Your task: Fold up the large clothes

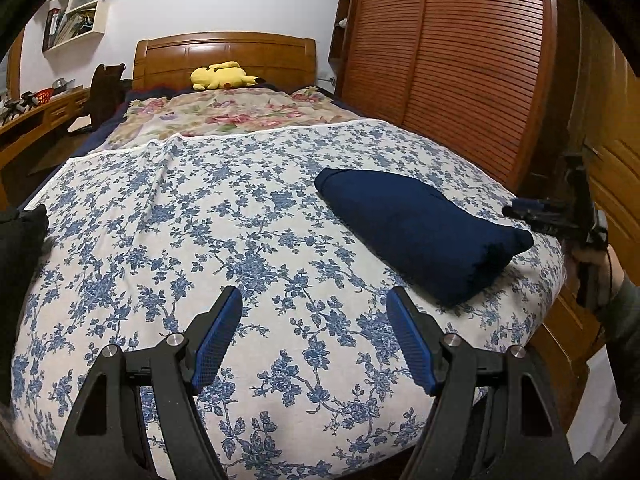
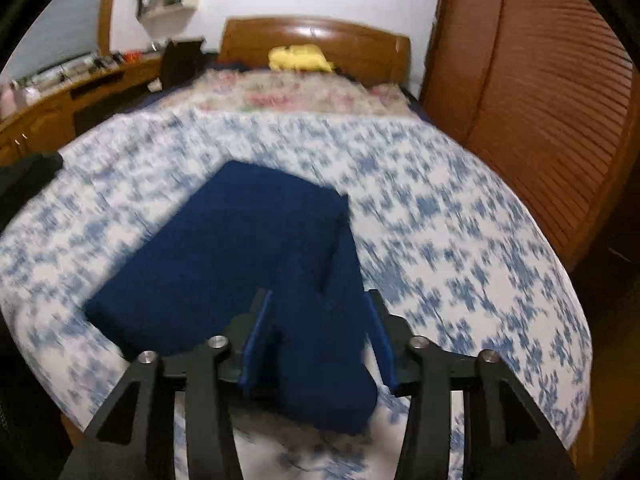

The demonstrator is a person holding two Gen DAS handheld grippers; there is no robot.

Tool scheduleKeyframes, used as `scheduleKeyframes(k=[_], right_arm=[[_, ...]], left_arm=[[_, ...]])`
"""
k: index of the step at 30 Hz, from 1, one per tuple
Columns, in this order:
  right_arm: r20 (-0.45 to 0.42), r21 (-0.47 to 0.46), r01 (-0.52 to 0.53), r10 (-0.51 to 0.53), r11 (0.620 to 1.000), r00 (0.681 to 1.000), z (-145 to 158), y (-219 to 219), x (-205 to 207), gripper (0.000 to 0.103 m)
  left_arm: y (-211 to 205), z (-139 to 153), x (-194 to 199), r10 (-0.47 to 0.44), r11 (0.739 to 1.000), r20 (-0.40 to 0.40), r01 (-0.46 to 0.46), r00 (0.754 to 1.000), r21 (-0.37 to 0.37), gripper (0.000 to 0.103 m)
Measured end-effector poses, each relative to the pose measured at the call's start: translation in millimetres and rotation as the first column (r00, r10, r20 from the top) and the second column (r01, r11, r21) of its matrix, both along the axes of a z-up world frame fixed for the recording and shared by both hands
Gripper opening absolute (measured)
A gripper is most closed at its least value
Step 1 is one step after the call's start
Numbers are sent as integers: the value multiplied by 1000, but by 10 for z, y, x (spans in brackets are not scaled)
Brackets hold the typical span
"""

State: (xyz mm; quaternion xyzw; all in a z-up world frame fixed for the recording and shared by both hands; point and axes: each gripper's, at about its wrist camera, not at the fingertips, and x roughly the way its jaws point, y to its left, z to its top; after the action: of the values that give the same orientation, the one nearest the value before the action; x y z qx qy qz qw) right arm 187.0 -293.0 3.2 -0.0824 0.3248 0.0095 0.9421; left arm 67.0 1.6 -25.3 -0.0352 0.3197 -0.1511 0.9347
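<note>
The folded navy garment [image 1: 420,232] lies as a compact bundle on the right side of the blue-flowered bedsheet [image 1: 180,240], seemingly parked there as finished. The right gripper [image 2: 320,340] straddles its near end, jaws parted; through the blur, its 2 pads appear clear of the cloth. The left gripper [image 1: 314,340] hovers wide and empty over bare sheet to the left.

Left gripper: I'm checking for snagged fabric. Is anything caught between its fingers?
No, the left gripper stands open with only the floral bedsheet showing behind the gap.
</note>
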Motion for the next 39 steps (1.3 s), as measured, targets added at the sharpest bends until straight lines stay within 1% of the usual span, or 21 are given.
scheduleKeyframes(k=[1,2,5,8,9,10,13,14,15,16,18,22,25,29,35,37,39], right_arm=[[11,17,-26,25,1000,1000,-3,62,-160,49],[14,33,-53,52,998,999,-19,139,-194,49],[1,71,-152,152,986,988,-66,427,-221,49],[-29,79,-205,208,976,978,-208,590,-262,49],[-42,81,-208,212,975,976,-280,652,-225,49],[-54,84,-201,206,976,977,-381,619,-158,49],[-113,142,-189,206,972,972,-615,660,6,49],[-131,157,-196,217,968,967,-664,678,-1,49],[-127,158,-201,222,967,967,-702,700,-3,49],[-113,159,-202,221,966,969,-714,703,-3,49],[-115,190,-195,219,962,969,-728,649,48,49],[-110,194,-199,223,961,969,-624,551,-65,49],[-79,172,-184,199,968,977,-515,481,-236,49],[-25,144,-126,131,982,991,-339,161,-492,49],[-44,76,11,-7,997,999,-434,-333,-639,49],[-54,88,39,-34,995,998,-480,-456,-657,57],[-60,140,59,-51,988,997,-525,-570,-668,70]], left_arm=[[-8,-3,-1,-1,1000,-1,1,1000,0,75],[-18,-10,2,-1,1000,-3,1,1000,1,75],[-43,-20,14,-5,1000,-5,5,1000,4,75],[-73,-23,15,-10,1000,-6,10,1000,10,75],[-79,-22,17,-11,1000,-5,11,1000,11,75],[-87,-23,19,-12,1000,-5,12,1000,12,75],[-104,-34,33,-16,1000,-5,16,1000,16,75],[-106,-39,38,-17,1000,-5,17,1000,16,75],[-111,-46,48,-17,1000,-6,18,1000,16,75],[-116,-53,63,-18,1000,-8,18,1000,16,75],[-138,-77,106,-18,1000,-14,19,1000,15,75],[-260,-130,266,-42,999,-29,43,999,11,75],[-410,-160,443,-69,997,-37,70,997,22,75],[-593,-187,726,-106,994,-46,107,993,35,75],[-869,-191,1194,-148,987,-53,150,988,54,75],[-950,-210,1357,-155,986,-61,159,986,57,75],[-1023,-236,1513,-161,984,-70,165,985,61,75]])
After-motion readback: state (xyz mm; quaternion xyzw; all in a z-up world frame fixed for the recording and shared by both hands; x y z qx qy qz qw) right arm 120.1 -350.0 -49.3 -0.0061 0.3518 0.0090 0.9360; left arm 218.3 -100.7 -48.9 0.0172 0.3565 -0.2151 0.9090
